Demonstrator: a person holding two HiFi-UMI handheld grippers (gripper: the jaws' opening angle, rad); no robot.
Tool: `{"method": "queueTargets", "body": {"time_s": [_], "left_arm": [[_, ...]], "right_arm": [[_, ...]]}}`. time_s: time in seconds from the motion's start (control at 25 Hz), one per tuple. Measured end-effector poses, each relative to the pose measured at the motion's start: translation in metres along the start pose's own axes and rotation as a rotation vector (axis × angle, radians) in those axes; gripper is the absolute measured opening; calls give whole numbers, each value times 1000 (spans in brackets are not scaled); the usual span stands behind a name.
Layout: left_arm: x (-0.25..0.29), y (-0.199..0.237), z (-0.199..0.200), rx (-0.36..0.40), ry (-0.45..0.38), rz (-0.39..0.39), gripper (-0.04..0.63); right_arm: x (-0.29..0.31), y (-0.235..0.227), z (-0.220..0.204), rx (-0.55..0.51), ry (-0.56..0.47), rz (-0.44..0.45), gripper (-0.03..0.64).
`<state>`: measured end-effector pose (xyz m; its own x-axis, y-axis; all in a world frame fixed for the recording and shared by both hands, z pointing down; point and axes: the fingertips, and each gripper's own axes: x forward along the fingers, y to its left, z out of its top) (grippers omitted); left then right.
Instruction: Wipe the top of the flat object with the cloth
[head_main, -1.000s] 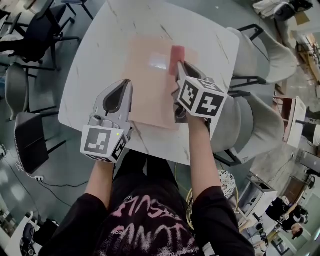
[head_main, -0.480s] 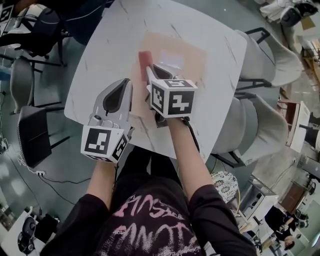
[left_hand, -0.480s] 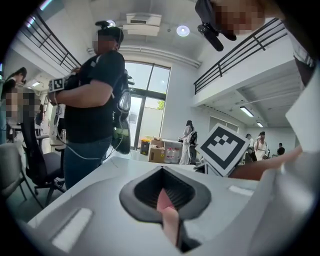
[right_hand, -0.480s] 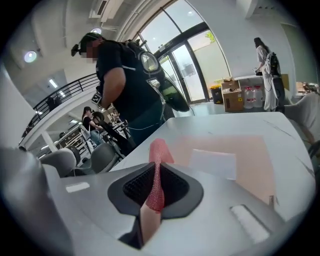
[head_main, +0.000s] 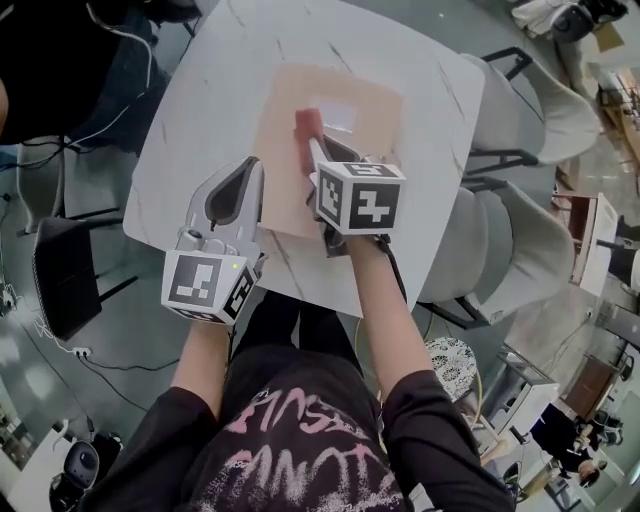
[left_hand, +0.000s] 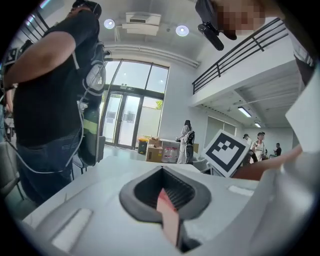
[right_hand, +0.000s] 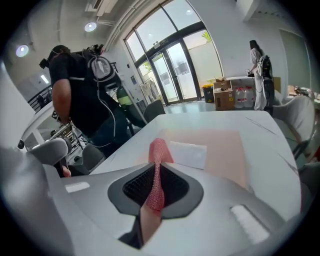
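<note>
Since 1 second ago, the right gripper (head_main: 314, 143) has carried its cloth (head_main: 306, 123) from the right part of the flat sheet (head_main: 372, 122) across to just left of the sheet's middle. The left gripper (head_main: 247, 172) has stayed in place at the sheet's left edge.

Seen from above, 1 white marbled table (head_main: 200, 110) carries 1 pale pink flat sheet, which lies around the table's middle and reaches toward its near edge. A bright patch of reflected light sits on the far half of the sheet.

A person holds 2 grippers, 1 in each hand. The right gripper's jaws are pressed together on 1 red mesh cloth. The cloth sticks out past the jaw tips and rests on top of the sheet, just left of the bright patch.

The left gripper's jaws are also pressed together, pinching a thin pink strip that appears to be the sheet's left edge.

2 pale chairs (head_main: 530, 110) (head_main: 500, 250) stand along the table's right edge. 1 person in dark clothing (head_main: 60, 60) stands beyond the table's far left corner.
</note>
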<state>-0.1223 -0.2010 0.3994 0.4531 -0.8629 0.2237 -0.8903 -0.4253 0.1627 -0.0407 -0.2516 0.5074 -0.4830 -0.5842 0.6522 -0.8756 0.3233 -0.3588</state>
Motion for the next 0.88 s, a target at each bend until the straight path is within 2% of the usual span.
{"method": "queueTargets", "body": {"time_s": [0.56,0.88], "left_arm": [[10,-35,1,7,-4,-69,0],[9,-46,2,8,-9,-81,0]], "right_arm": [[-54,-90,-26,80,9,-186,51],[-77,-108,-28,112,-29,-223,51]]}}
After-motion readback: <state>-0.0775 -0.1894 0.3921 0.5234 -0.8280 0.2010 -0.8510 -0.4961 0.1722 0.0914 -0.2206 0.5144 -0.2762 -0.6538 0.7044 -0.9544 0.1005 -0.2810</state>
